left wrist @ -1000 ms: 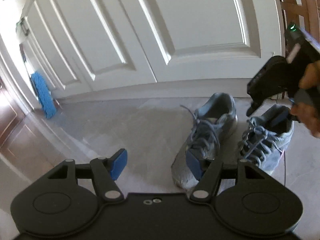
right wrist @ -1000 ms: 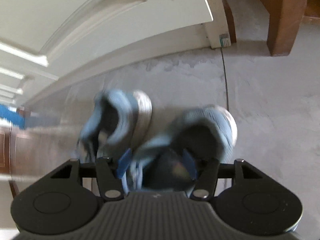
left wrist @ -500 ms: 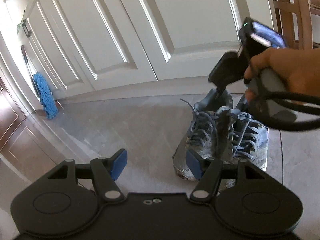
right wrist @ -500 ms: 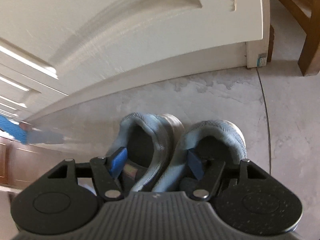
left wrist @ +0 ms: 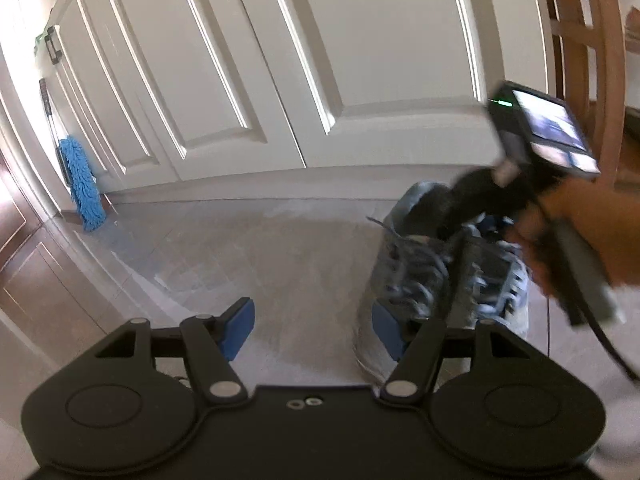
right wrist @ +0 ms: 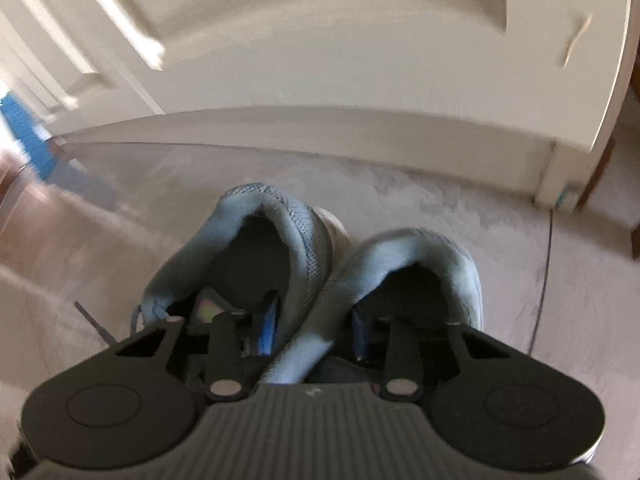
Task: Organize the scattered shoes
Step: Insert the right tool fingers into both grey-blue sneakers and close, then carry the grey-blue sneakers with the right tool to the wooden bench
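Two grey-blue sneakers stand side by side on the pale floor, heels toward the white doors: the left shoe point(left wrist: 404, 280) point(right wrist: 256, 248) and the right shoe point(left wrist: 500, 280) point(right wrist: 420, 256). My right gripper point(right wrist: 314, 332) point(left wrist: 460, 216) points down into them, one finger in each shoe opening. Its jaws are closing, and the shoes' two adjoining inner walls are pinched between the pads. My left gripper point(left wrist: 312, 330) hovers low in front of the shoes' toes, open, with only bare floor between its blue pads.
White panelled doors point(left wrist: 320, 80) with a baseboard run close behind the shoes. A blue mop head point(left wrist: 82, 184) leans at the far left by brown wood panelling. A wooden chair point(left wrist: 580, 60) stands at the right. A hand point(left wrist: 580, 232) holds the right gripper.
The right gripper rolled upright and dropped one finger into each shoe, then narrowed its jaws on their inner walls. The right shoe now sits tight against the left one. The left gripper stayed put.
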`<action>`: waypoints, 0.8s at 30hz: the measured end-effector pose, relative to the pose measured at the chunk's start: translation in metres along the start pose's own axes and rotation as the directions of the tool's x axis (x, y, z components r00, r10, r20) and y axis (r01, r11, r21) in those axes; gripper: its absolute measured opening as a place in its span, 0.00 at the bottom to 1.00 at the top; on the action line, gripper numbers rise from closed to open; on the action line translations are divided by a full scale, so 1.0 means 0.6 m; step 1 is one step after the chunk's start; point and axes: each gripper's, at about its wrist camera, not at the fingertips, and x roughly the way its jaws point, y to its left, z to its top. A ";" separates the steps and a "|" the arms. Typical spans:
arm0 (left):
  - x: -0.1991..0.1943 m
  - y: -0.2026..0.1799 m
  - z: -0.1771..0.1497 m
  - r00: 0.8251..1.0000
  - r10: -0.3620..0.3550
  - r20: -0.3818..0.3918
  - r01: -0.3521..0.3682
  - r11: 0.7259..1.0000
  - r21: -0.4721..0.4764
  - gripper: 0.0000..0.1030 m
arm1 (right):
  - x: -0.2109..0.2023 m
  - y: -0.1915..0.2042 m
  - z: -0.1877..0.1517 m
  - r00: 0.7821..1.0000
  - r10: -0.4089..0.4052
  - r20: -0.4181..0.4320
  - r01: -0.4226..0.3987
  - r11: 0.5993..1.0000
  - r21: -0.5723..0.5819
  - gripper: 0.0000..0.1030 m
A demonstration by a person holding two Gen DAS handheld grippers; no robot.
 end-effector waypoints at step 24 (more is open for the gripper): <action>-0.215 -0.072 0.243 0.997 -0.078 0.028 0.082 0.977 -0.197 0.63 | -0.499 -0.101 -0.013 0.893 0.073 0.444 0.010 0.983 -0.182 0.26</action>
